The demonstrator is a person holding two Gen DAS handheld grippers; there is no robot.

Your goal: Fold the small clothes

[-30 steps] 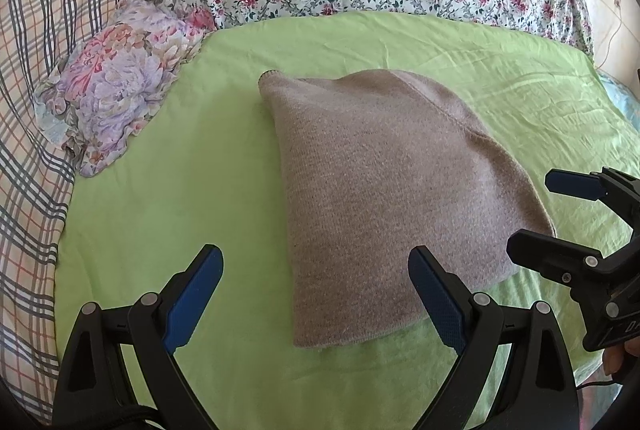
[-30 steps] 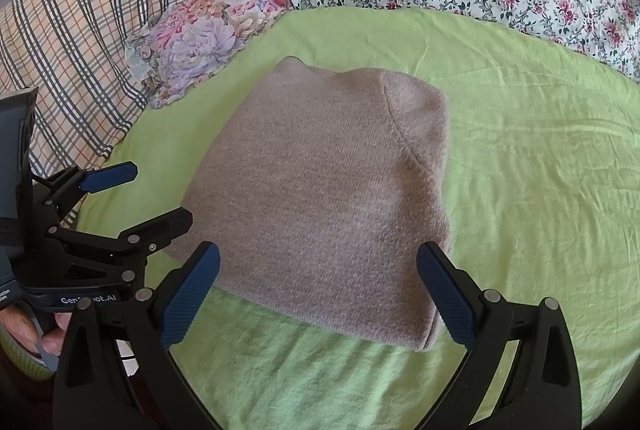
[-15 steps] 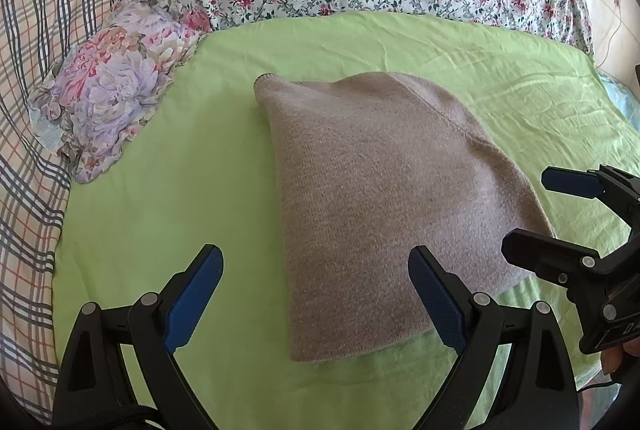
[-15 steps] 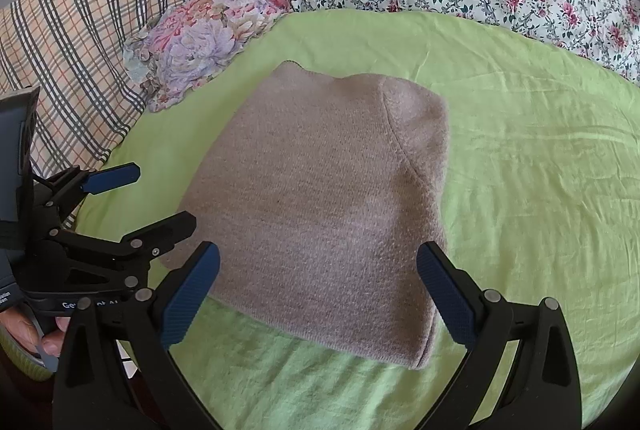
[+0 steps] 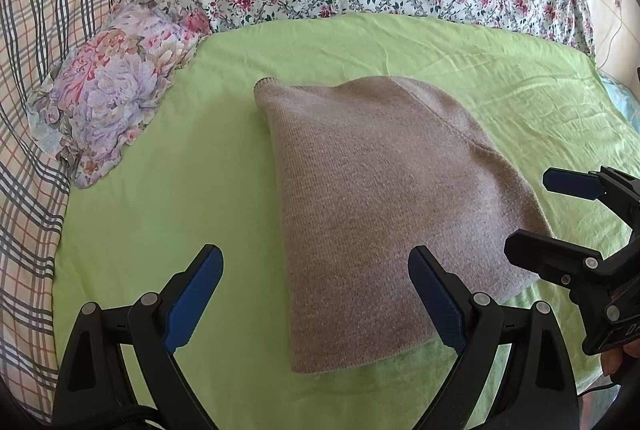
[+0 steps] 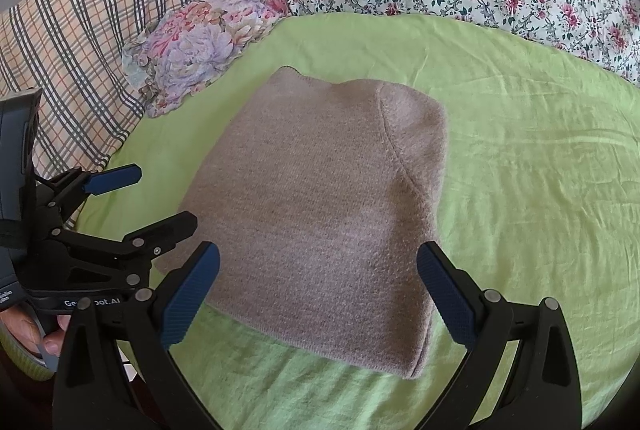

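The body of the right tool (image 5: 536, 218) is cut off by the right edge of the left wrist view. The lettering on the left tool (image 6: 164, 197) is partly covered.

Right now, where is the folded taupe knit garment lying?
The taupe knit garment lies flat on the green sheet, centred in both wrist views, ahead of both open grippers, with the purple floral pillow to its far left.

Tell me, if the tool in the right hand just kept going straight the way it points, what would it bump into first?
Probably the folded beige knit garment. The right tool is open and points straight over its near edge on the green sheet. Height above it is hard to judge.
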